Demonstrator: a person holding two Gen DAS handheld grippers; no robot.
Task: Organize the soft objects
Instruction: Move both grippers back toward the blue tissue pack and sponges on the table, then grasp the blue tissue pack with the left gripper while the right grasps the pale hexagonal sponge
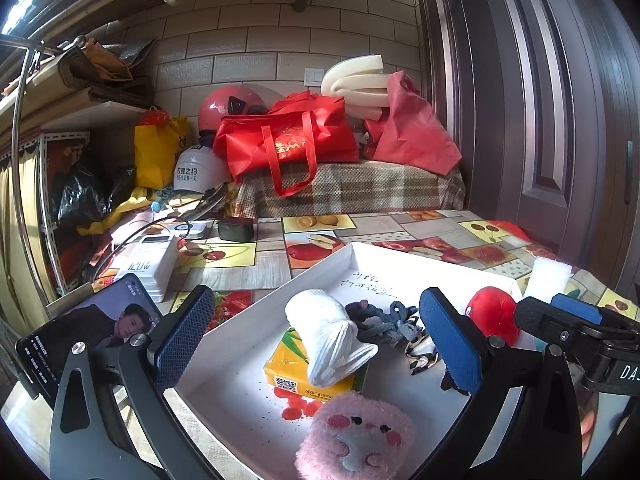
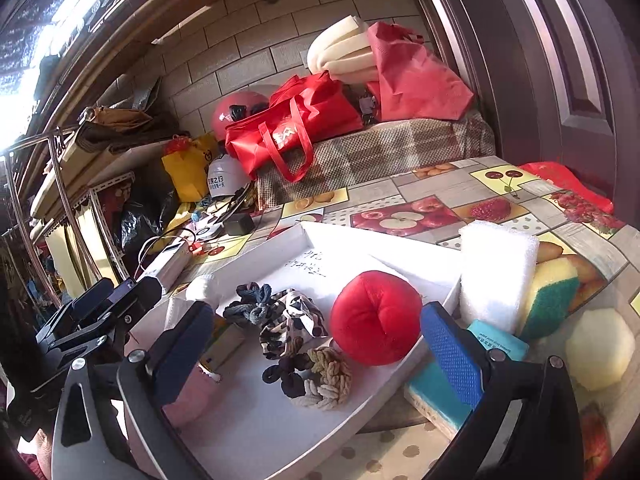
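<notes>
A white tray [image 1: 224, 364] sits on the fruit-print table; it also shows in the right wrist view [image 2: 404, 256]. In it lie a rolled white cloth [image 1: 332, 336], a yellow tissue pack [image 1: 292, 372], a pink plush face [image 1: 356, 436], hair scrunchies [image 2: 288, 320] and a red plush ball [image 2: 376, 316]. My left gripper [image 1: 316, 332] is open and empty above the tray's near part. My right gripper [image 2: 320, 344] is open and empty above the tray. Beside the tray on the right are a white foam block [image 2: 496, 272], a yellow-green sponge [image 2: 552, 296], a teal tissue pack [image 2: 440, 388] and a pale foam lump [image 2: 600, 348].
A phone [image 1: 88, 328] with a lit screen and a white power bank [image 1: 148, 264] lie left of the tray. Behind the table stands a plaid-covered bench [image 1: 352, 188] with red bags [image 1: 288, 136], helmets and foam. A dark door [image 1: 560, 100] is at the right.
</notes>
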